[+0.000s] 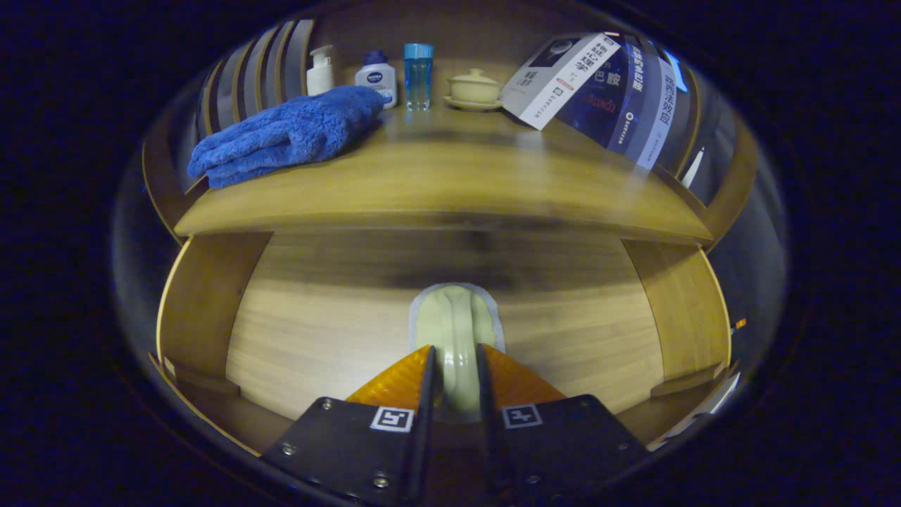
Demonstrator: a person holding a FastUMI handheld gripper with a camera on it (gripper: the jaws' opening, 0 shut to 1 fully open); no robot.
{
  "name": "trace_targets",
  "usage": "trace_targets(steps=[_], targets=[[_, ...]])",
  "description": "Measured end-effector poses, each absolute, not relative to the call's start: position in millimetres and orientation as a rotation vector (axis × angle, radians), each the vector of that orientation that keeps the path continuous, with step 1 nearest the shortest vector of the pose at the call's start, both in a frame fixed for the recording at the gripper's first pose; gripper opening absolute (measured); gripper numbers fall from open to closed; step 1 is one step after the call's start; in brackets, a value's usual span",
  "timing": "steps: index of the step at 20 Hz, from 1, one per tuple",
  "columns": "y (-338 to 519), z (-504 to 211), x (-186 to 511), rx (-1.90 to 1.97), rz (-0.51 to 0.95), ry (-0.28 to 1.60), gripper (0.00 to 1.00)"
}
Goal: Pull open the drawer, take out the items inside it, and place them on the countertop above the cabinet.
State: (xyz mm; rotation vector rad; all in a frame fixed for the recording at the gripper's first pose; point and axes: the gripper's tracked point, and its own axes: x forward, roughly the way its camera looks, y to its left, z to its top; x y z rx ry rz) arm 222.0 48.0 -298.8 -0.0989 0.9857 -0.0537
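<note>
While your gripper [456, 366] reaches into the open drawer [317, 331], its two fingers are clenched on one pale green tube-like item [456, 324], one finger pressing each side; the item juts ahead of them over the drawer's wooden floor. Above, on the countertop [450, 183], you have one blue towel [288, 134], one white pump bottle [320, 70], one white lotion bottle [377, 81], one clear blue tumbler [418, 76], one lidded cream cup on a saucer [474, 88] and one tilted box [605, 88].
</note>
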Motion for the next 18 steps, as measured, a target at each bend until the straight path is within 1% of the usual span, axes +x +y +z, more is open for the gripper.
trace_targets(steps=[2, 4, 7, 8, 18], targets=[[46.9, -297.8, 223.0, -0.087, -0.073, 0.986, 0.32], [48.9, -299.7, 225.6, -0.087, -0.061, 0.989, 0.19], [49.0, -289.5, 220.1, -0.126, -0.061, 0.995, 0.19], [46.2, -286.5, 220.3, -0.154, -0.07, 0.994, 0.1], [42.1, -206.9, 196.0, -0.163, -0.167, 0.91, 0.1]])
